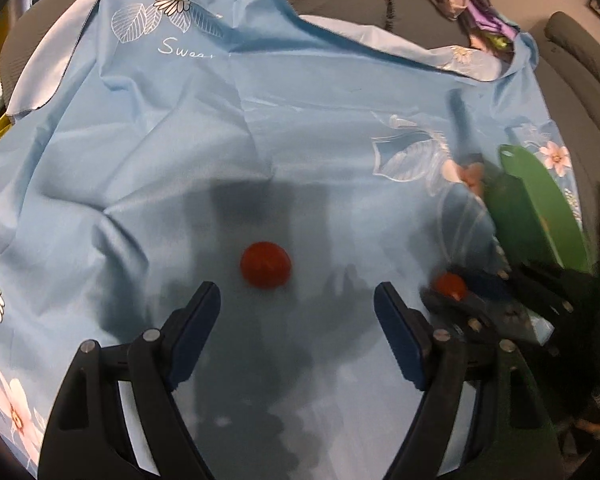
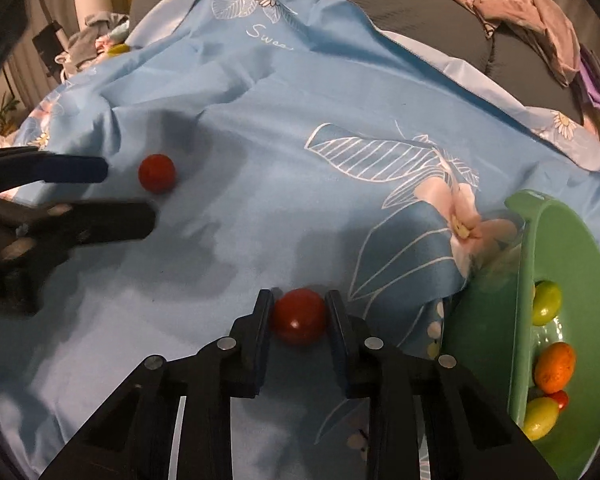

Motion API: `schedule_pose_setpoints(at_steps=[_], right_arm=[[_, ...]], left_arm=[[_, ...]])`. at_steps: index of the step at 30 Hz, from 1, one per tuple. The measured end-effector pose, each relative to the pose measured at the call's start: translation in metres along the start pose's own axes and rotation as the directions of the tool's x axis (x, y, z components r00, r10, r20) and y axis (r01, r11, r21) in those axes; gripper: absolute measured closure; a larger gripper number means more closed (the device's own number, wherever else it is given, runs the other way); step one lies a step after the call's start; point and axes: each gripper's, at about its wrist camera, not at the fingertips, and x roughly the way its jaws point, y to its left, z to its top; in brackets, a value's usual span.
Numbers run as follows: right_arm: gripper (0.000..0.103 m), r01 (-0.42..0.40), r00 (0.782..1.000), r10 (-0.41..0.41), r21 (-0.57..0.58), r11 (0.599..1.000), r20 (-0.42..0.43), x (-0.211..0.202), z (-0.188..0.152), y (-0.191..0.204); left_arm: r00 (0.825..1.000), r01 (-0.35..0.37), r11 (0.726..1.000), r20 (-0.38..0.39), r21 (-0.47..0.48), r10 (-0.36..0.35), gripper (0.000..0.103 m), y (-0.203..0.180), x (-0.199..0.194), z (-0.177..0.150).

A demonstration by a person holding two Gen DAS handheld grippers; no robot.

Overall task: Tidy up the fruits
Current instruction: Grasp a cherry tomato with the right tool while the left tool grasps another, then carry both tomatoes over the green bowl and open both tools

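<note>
Left wrist view: left gripper, fingers spread and empty. 1 red tomato lay on the blue floral cloth just ahead of the fingers, slightly toward the left one; round, no long axis. Printed script near the cloth's far edge read "Swee…", the rest hidden.

Right wrist view: right gripper, fingers closed on a second red tomato. Green bowl near the cloth's right edge, beside this gripper, held 5 small fruits.

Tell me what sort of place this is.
Probably a lived-in home room, a living room or bedroom: a floral blue cloth spread over grey cushions, crumpled clothes behind, and a green bowl of fruit.
</note>
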Motion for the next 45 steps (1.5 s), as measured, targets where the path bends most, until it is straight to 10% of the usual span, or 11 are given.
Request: schedule_pose_setpoints(at_steps=[15,28,45], right_arm=[[0.075,-0.191,0.977,0.185,0.05,0.98,0.108,-0.032,-0.026,-0.002],[0.075,-0.238,0.955,0.214,0.096,0.967,0.205,-0.067,-0.025,-0.014],[0.075,-0.103,0.955,0.003,0.322,0.941,0.297,-0.129,-0.08,-0.117]], left_arm=[[0.986,-0.164,0.984,0.049,0.065,0.161,0.075,-0.003,0.027,0.005],[0.993,-0.093,0.991,0.076,0.094,0.086,0.076,-0.029,-0.001,0.001],[0.987,0.031,0.922,0.133,0.386,-0.088,0.075,-0.192,-0.046,0.011]])
